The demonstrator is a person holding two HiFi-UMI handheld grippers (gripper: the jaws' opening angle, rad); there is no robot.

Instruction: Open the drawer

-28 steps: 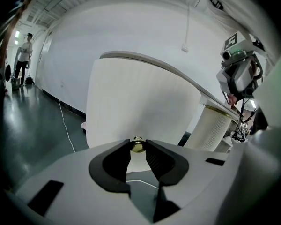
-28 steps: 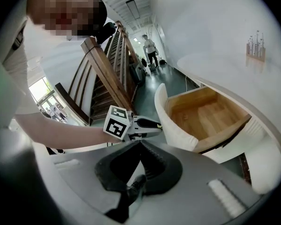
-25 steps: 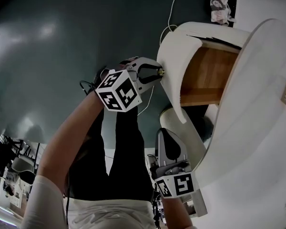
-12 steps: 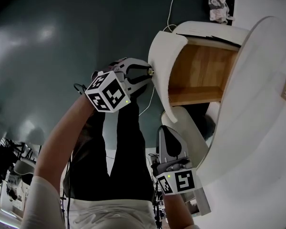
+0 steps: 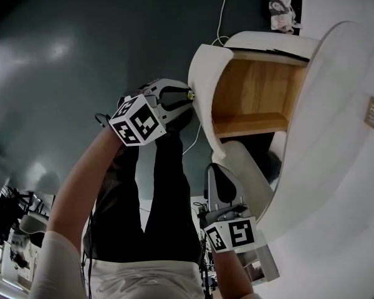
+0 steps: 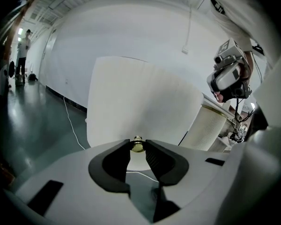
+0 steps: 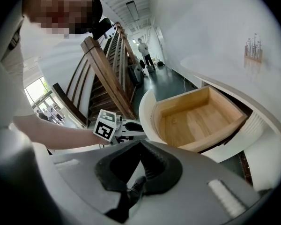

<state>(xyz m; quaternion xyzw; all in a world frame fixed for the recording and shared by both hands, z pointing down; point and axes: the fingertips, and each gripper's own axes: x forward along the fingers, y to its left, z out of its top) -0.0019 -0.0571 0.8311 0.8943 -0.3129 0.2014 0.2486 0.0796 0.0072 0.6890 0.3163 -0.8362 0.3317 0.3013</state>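
The drawer stands pulled out of the white cabinet [image 5: 336, 136]: a white curved front [image 5: 202, 86] and a bare wooden inside [image 5: 255, 89]. My left gripper [image 5: 187, 96] is shut on the small brass knob [image 6: 137, 145] at the middle of the drawer front [image 6: 140, 102], one dark pad on each side of it. In the right gripper view the drawer's wooden box [image 7: 196, 118] looks empty, and the left gripper's marker cube [image 7: 106, 124] sits beside its front. My right gripper [image 5: 219, 179] hangs lower, near the cabinet, with its jaws shut [image 7: 140, 144] on nothing.
A second white drawer front [image 5: 246, 167] sits below the pulled-out one. A white cable [image 5: 224, 11] and a bundled cloth [image 5: 279, 5] lie on the dark green floor. The person's dark trouser legs [image 5: 168, 192] stand close to the cabinet. A wooden stair [image 7: 105, 74] rises behind.
The left gripper has moved left in the head view with the knob in it, and the drawer has slid further out, showing more of its wooden inside. The right gripper has stayed put.
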